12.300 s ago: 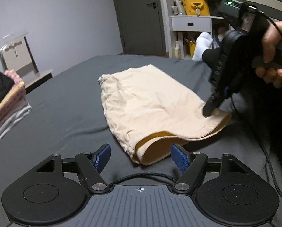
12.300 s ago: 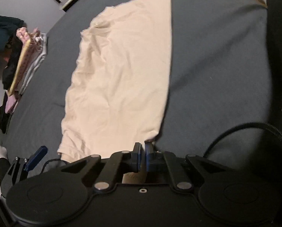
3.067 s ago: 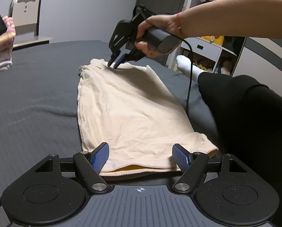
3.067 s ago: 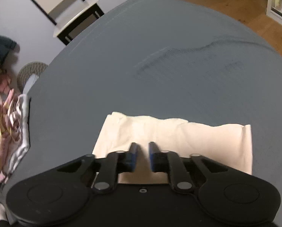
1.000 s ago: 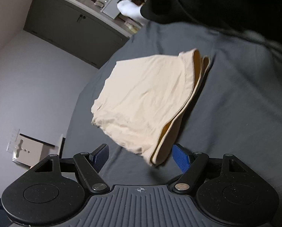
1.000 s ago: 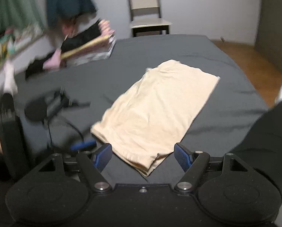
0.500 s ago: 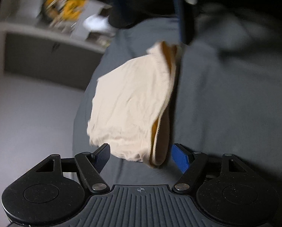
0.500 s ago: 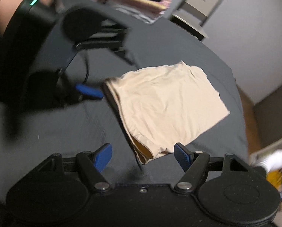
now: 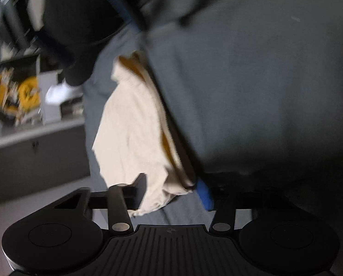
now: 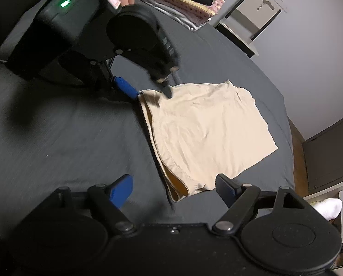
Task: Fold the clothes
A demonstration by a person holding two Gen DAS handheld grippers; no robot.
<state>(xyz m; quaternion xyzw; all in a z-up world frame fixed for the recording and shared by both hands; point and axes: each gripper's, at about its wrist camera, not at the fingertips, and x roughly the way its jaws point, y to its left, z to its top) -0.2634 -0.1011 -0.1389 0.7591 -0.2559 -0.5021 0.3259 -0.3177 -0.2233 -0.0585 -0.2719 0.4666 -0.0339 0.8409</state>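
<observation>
Risk of a skewed fold. Cream garment [image 10: 208, 133] lying half-folded on grey bed [image 10: 67, 138], doubled hem facing both tools. Left gripper [image 10: 148, 93] spread wide around far hem corner, one finger over the cloth, one beside it, nothing pinched yet. Right gripper [image 10: 174, 188] likewise released, straddling near hem corner. Likely trouble: catching only the top layer, or closing unevenly, dragging layers apart and bunching the edge. Motion blur in left view, so exact contact unclear.

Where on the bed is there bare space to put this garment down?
The gray sheet left of the beige garment is bare. It is crowded toward the folded stack near the chair and around the left gripper.
</observation>
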